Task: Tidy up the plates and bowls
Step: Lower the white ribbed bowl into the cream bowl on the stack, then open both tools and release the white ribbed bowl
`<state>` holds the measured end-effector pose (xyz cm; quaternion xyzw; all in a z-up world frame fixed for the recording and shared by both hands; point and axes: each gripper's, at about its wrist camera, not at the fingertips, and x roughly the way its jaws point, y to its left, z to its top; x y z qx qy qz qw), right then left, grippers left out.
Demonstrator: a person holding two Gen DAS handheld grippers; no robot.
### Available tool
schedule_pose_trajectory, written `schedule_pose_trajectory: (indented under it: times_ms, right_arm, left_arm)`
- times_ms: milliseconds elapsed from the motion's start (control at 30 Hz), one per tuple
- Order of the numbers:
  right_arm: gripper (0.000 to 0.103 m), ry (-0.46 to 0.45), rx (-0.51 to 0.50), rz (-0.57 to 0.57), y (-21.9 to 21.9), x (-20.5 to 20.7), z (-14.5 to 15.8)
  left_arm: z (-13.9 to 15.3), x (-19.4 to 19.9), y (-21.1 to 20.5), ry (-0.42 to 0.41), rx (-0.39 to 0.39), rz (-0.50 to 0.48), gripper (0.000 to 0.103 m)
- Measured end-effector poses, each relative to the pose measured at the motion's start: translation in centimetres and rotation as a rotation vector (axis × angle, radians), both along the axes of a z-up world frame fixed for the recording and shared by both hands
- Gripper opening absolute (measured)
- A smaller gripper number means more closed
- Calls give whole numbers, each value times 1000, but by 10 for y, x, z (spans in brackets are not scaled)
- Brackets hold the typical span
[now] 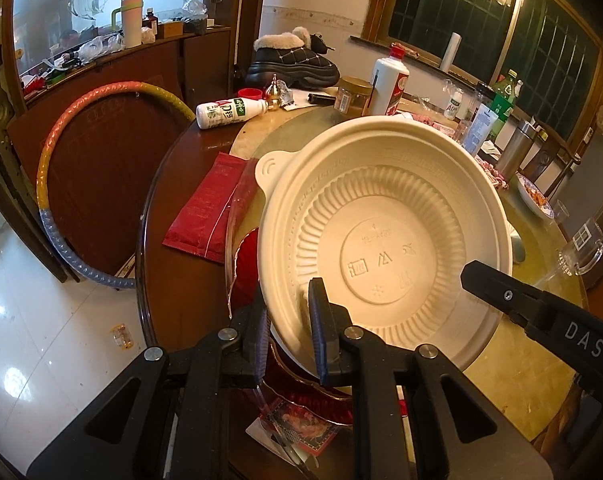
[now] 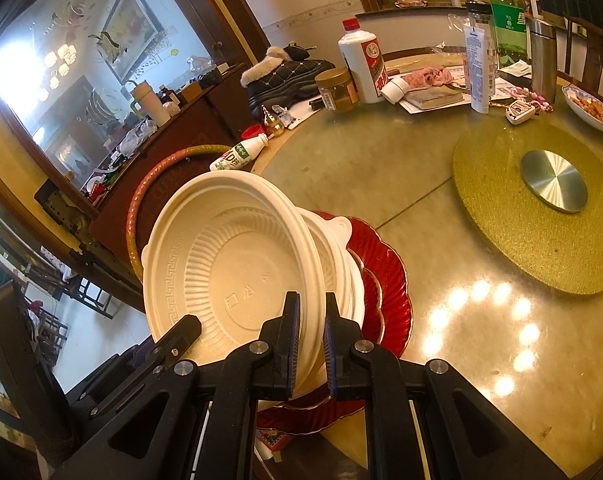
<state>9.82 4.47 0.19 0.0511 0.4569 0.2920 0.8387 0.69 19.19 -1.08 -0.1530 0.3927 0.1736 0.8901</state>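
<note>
A cream plastic bowl (image 1: 385, 236) is held tilted above red scalloped plates (image 1: 247, 264) near the table's near edge. My left gripper (image 1: 287, 328) is shut on the bowl's near rim. The right gripper's finger (image 1: 501, 292) reaches the same bowl from the right. In the right wrist view my right gripper (image 2: 311, 336) is shut on the rim of the cream bowl (image 2: 229, 268). More cream bowls (image 2: 341, 264) are nested behind it, over the red plates (image 2: 385, 280). The left gripper (image 2: 173, 340) shows at the bowl's left rim.
A gold lazy-susan mat (image 2: 541, 216) with a steel hub lies at the table's middle. A lying milk bottle (image 1: 229, 110), white liquor bottle (image 1: 389, 80), jar (image 1: 351, 94), boots (image 1: 293, 60) and a food plate (image 2: 591, 108) stand at the far side. A red packet (image 1: 211, 208) lies left.
</note>
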Motion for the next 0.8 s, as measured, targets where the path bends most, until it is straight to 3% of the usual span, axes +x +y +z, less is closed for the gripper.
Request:
schedule_pose_trajectory:
  times_ms: [800]
  right_arm:
    - [15,48,-24,8,6,6,-10]
  left_arm:
    - [-9,12,6,77,-24,-14,17]
